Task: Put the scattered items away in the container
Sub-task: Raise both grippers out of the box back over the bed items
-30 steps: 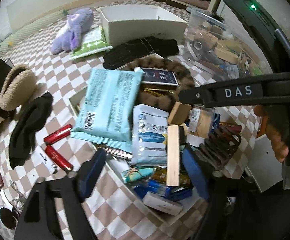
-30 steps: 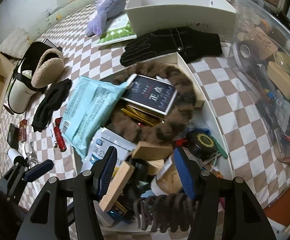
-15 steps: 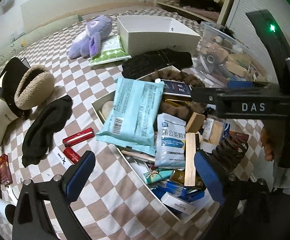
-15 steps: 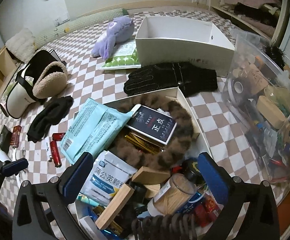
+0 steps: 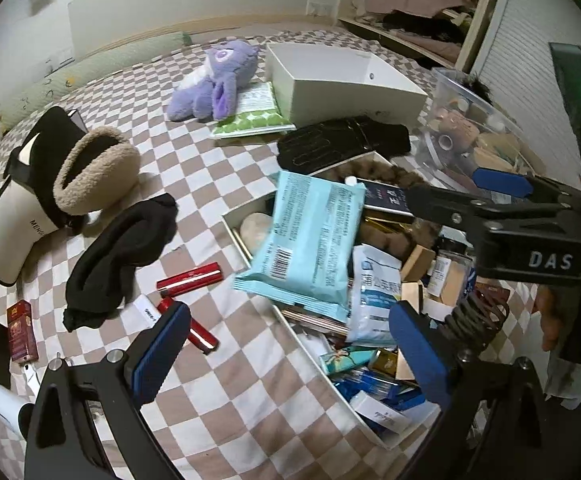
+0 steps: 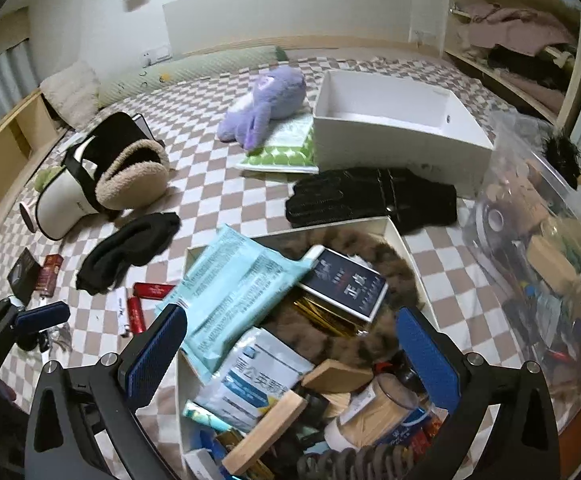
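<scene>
Both claws — left claw [image 5: 290, 348], right claw [image 6: 290, 356] — spread wide, empty, above the overfull container [image 6: 406, 252].

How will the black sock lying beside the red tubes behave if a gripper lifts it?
The black sock looks soft and crumpled, so it will probably droop from the pinch point. It seems light. Its knit fabric should grip the pads rather than slip.

Left gripper [image 5: 290, 350]: black frame, blue ribbed pads, silver screws. Right gripper [image 6: 292, 354]: same build, coiled dark spring at 6 o'clock; left view shows white "DAS" marking, green LED at 2 o'clock, bare-skinned hand [image 5: 550, 316].
</scene>
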A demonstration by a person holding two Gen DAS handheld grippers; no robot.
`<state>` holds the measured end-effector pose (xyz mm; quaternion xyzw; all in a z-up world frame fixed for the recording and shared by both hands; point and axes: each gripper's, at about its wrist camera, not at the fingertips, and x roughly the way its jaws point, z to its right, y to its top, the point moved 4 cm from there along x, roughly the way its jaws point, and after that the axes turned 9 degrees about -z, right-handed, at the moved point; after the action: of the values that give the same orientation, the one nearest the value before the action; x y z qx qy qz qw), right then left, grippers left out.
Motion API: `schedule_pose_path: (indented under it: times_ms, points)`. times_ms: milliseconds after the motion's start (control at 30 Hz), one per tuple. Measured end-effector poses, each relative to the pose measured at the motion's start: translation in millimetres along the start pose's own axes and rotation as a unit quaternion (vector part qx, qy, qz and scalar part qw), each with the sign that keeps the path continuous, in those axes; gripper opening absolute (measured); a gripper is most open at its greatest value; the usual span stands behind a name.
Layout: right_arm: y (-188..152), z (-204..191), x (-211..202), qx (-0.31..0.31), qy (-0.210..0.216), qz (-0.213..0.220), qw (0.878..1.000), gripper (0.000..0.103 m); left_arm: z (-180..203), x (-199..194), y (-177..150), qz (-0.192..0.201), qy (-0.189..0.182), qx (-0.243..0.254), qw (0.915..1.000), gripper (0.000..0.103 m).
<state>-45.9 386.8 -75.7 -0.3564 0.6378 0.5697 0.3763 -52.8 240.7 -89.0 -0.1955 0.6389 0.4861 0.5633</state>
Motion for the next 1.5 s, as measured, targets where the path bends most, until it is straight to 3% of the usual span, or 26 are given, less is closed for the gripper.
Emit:
schedule_pose_path:
  times_ms: [267,633,1233,1367,1500]
  points:
    - [8.7,-22.4,-8.2,-0.014,0.014,0.015,1.000,0.103,-30.2,-19.0,1.2,0.022,0.014,-0.018,0.9995,0.100]
    - [15.3,-58.5,0.5,-0.026,0.027,-0.014,0.999,0.103,-79.8,-35.2,-10.5,0.028,0.048,-0.019,0.9983,0.100]
    - [11.0,-142.1,29.4,-0.108,0.075,-0.062,0.989,0.103,-175.1,-48.0,-62.1,-0.011,0.083,-0.037,0.9958,0.099]
    - [10.2,-157.7,37.4,-0.125,0.076,-0.071,0.987,0.103,-191.3,-33.9,-73.8,-0.032,0.102,-0.025,0.9940,0.099]
    - [7.0,-175.2,52.5,-0.143,0.073,-0.088,0.983,0.103,-204.8,-8.1,-87.6,-0.078,0.109,-0.033,0.9903,0.098]
